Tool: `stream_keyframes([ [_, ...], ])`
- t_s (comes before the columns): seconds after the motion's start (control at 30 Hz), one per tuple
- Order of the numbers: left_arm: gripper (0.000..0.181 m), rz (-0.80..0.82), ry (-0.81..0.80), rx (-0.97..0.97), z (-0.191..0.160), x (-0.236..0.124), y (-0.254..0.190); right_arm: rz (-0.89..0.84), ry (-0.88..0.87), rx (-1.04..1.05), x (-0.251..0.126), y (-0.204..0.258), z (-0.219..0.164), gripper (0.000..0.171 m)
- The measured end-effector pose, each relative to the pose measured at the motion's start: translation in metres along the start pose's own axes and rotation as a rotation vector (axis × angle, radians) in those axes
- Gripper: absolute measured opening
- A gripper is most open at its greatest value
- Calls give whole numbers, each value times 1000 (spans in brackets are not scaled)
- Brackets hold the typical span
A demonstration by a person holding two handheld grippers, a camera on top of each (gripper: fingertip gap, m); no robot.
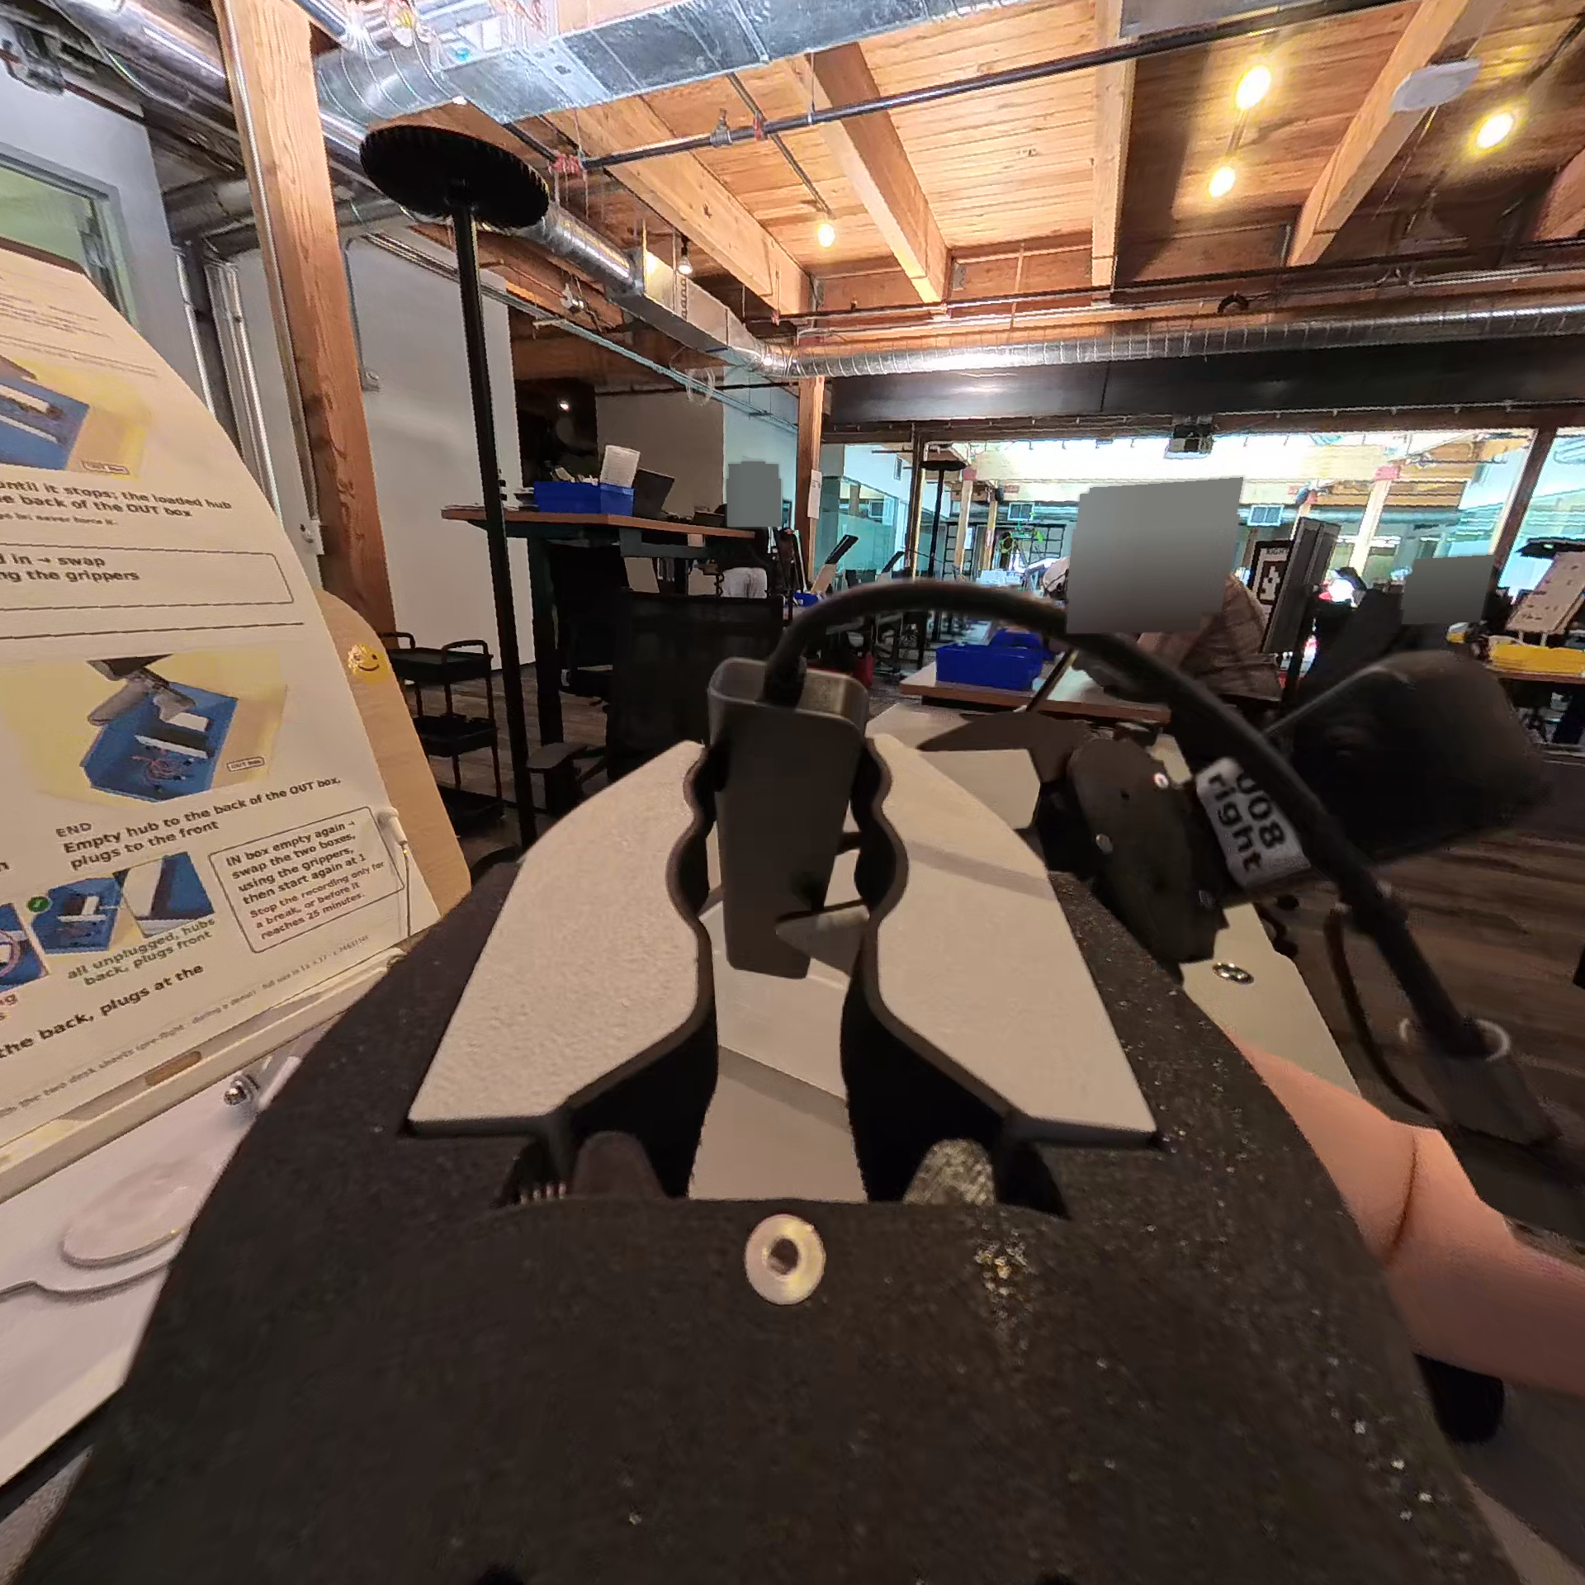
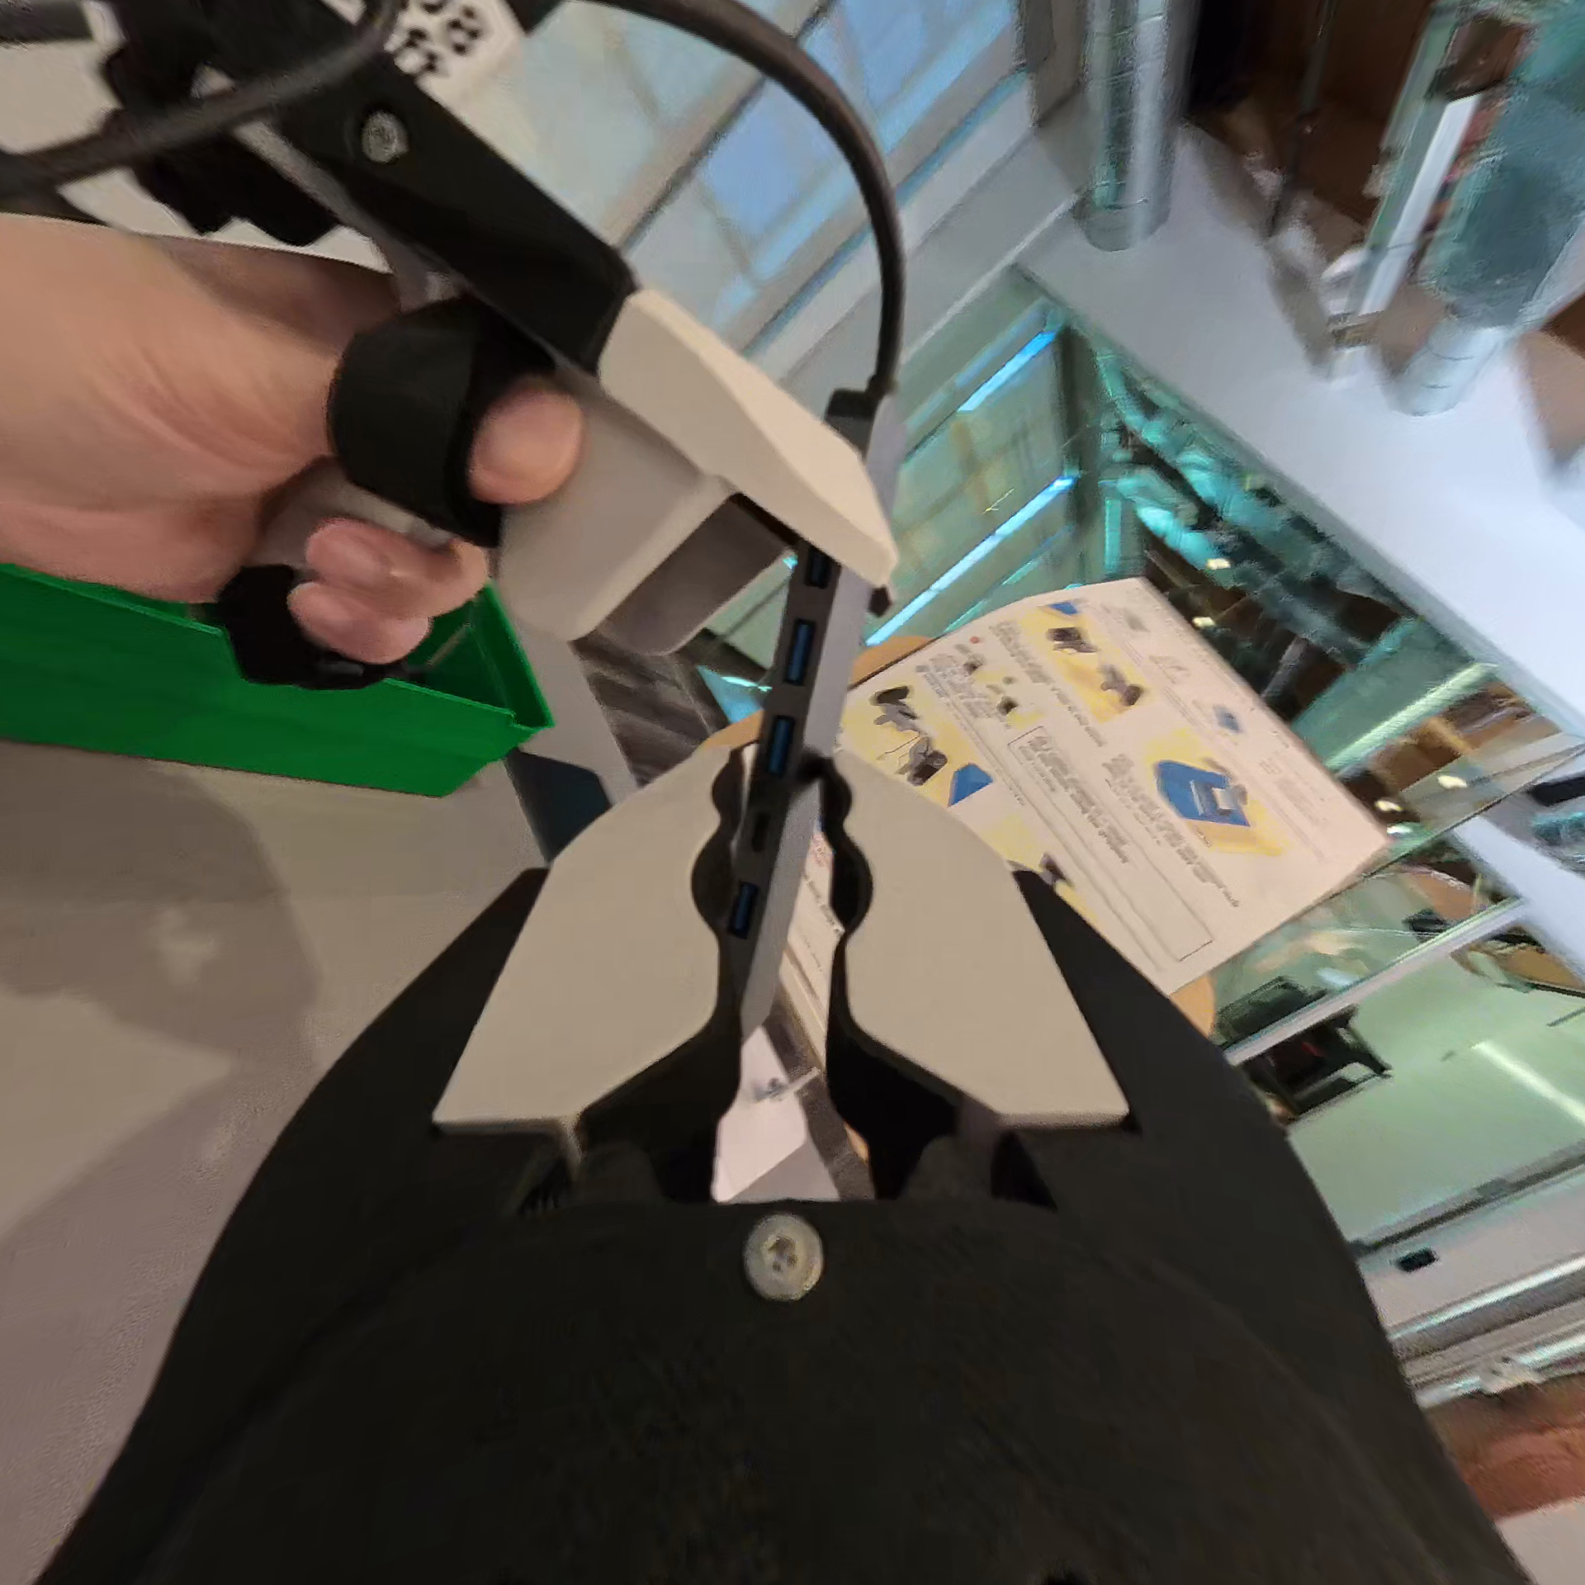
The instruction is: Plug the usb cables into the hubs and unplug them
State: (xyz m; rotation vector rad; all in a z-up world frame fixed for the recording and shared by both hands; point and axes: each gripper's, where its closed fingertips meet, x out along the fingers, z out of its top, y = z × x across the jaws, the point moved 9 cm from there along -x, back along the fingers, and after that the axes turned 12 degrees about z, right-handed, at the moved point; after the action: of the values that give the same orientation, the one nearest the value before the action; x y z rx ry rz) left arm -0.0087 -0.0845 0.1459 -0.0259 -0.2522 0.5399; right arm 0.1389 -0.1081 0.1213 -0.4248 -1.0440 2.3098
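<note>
Right wrist view alone shows the hub's (image 2: 776,823) blue ports (image 2: 779,744).

We see a dark grey hub (image 1: 785,823) with a black cable (image 1: 969,600) held between the pale grey fingers (image 1: 592,926) of the left gripper (image 1: 785,845), whose body is speckled black. In the right wrist view, the hub (image 2: 776,858) shows silver-grey sides and a row of bright blue ports (image 2: 779,743), clamped by the right gripper (image 2: 780,823) with the same pale grey fingers (image 2: 600,943) and black body. A green bin (image 2: 257,712) sits on the light grey table (image 2: 171,986). A sheet (image 2: 1106,772) is white with yellow and blue pictures. Ceiling beams (image 1: 883,180) are warm orange-brown wood.
</note>
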Motion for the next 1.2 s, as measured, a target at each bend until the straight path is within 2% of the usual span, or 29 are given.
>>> stream_keyframes([
  [0.1,32,-36,-19,8,2,-1,1,-49,-6,7,-8,-8,1,19],
  [0.13,42,-42,2,11,3,-1,3,-44,17,15,-15,-15,0,15],
  [0.17,52,-32,30,10,4,-1,6,-58,54,7,-26,-26,-5,11],
  [0.23,53,-16,84,12,7,-4,13,-106,173,4,-60,-52,-23,12],
  [0.4,47,27,76,-20,17,-17,31,-263,625,88,-165,-93,-117,12],
  [0.5,46,39,66,-30,21,-21,37,-203,779,193,-195,-85,-175,12],
  [0.6,45,47,65,-37,22,-24,39,-64,878,363,-201,-70,-223,12],
  [0.67,44,43,65,-37,23,-24,39,39,1012,464,-196,-59,-250,12],
  [0.73,44,46,69,-31,23,-24,39,103,1114,475,-186,-51,-270,12],
  [0.87,43,48,78,-28,22,-24,39,174,1177,415,-170,-38,-296,12],
  [0.97,43,60,84,-28,23,-25,43,142,1257,433,-170,-40,-305,26],
  [1.07,43,78,68,-27,27,-30,47,82,1258,407,-173,-45,-302,26],
  [1.2,43,136,64,-13,35,-42,57,30,1248,445,-188,-54,-280,25],
])
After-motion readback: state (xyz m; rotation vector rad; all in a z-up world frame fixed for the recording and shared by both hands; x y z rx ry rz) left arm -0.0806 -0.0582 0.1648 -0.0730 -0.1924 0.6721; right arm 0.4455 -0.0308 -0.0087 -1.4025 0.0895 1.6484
